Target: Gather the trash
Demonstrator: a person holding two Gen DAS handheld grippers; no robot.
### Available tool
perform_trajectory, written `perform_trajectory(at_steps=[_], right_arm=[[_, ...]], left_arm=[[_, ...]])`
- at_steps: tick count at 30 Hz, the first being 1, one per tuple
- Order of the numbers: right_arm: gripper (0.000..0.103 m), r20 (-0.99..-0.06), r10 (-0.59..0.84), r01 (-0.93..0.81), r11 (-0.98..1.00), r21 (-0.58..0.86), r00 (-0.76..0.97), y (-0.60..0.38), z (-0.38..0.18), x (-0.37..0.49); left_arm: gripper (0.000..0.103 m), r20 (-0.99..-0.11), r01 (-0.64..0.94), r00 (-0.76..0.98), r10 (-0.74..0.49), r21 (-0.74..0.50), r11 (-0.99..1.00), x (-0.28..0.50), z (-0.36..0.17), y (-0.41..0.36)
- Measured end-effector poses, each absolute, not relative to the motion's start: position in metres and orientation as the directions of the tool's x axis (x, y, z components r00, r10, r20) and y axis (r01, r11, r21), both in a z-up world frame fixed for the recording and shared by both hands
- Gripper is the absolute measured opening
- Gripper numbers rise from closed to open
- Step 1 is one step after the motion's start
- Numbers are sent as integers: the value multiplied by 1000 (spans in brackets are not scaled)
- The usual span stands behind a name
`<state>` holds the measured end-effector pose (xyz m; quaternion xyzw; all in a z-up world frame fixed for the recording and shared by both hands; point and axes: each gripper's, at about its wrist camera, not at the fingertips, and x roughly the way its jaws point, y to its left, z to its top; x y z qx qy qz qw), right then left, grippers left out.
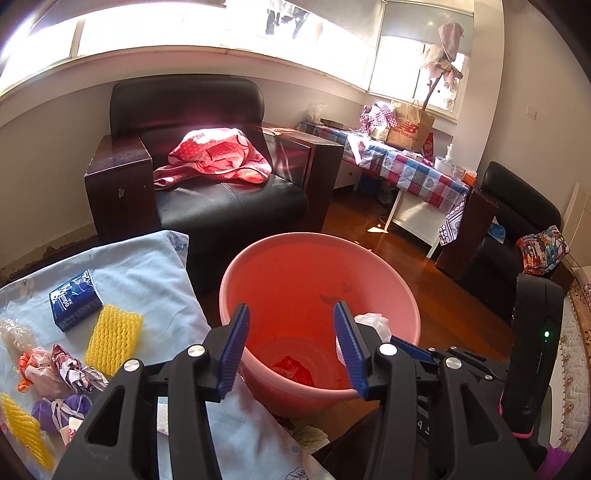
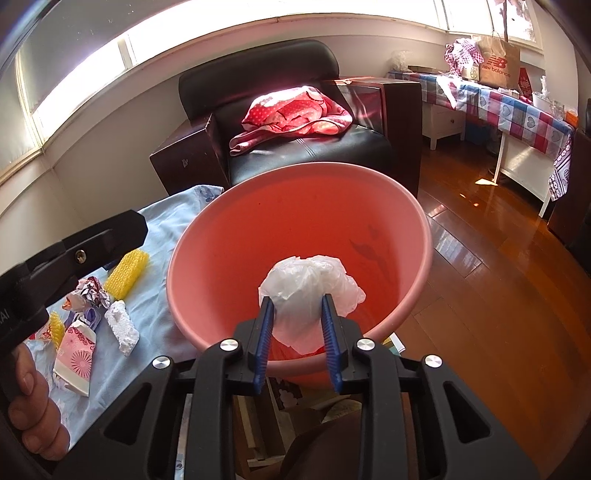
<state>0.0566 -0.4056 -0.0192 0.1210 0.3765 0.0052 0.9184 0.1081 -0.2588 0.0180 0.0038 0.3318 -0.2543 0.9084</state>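
Trash bag (image 2: 310, 291) pinched in right tongs (image 2: 297, 321), angled down over bucket (image 2: 207, 229)

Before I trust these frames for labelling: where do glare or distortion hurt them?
Left wrist view: windows blown out white, a pink flare across the armchair, walls bowed by the fisheye. Right wrist view: the same washed-out windows and flare; the bucket and white bag stay sharp.

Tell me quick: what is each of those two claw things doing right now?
Left gripper: open, nothing between its fingers, over the pink bucket.
Right gripper: closed on a crumpled white plastic bag, over the same bucket.
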Motion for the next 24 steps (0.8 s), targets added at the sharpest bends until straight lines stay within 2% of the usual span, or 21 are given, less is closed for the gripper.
perform_trajectory(at_steps=[15,24], right_arm=[[27,-699,85,65,980,186,710,-394,-14,57],[28,-709,103,58,978,200,698,-388,-18,64]], left_arm=[[47,-558,502,675,-482,-132,855,74,37,-232],[51,-517,486,718,-466,-107,868,64,49,-207]])
